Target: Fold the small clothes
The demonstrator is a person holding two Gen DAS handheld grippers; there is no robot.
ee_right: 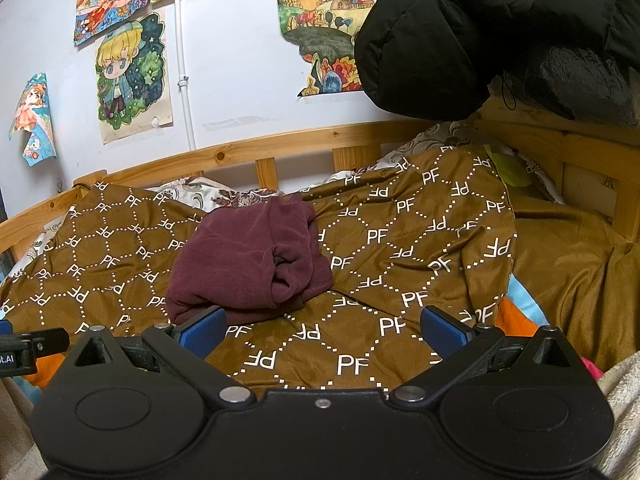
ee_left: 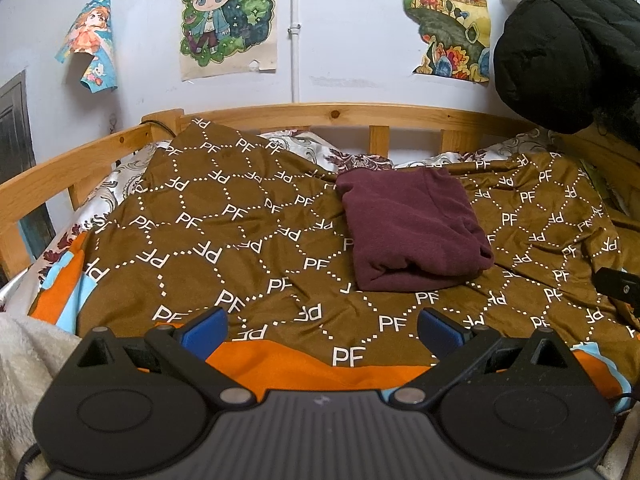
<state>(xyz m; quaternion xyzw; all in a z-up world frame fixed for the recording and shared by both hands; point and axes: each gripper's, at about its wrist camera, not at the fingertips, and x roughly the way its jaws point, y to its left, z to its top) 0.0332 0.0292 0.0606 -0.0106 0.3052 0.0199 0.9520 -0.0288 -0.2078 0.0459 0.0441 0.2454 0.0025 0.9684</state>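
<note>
A maroon garment (ee_left: 412, 228) lies folded into a compact bundle on the brown "PF" patterned blanket (ee_left: 224, 232), toward the far side of the bed. From the right wrist the same maroon garment (ee_right: 252, 264) sits just ahead and left of centre, its rolled edge facing me. My left gripper (ee_left: 322, 328) is open, blue pads wide apart, hovering over the blanket's near edge with nothing between them. My right gripper (ee_right: 322, 326) is open too, its left pad (ee_right: 202, 330) close to the bundle's near corner but not touching it.
A wooden bed rail (ee_left: 320, 114) runs along the far side below a wall with drawings. A black padded jacket (ee_right: 500, 32) hangs over the right end of the bed. Cream fleece (ee_left: 20, 360) lies at the near left. The other gripper's tip (ee_left: 618, 286) shows at the right edge.
</note>
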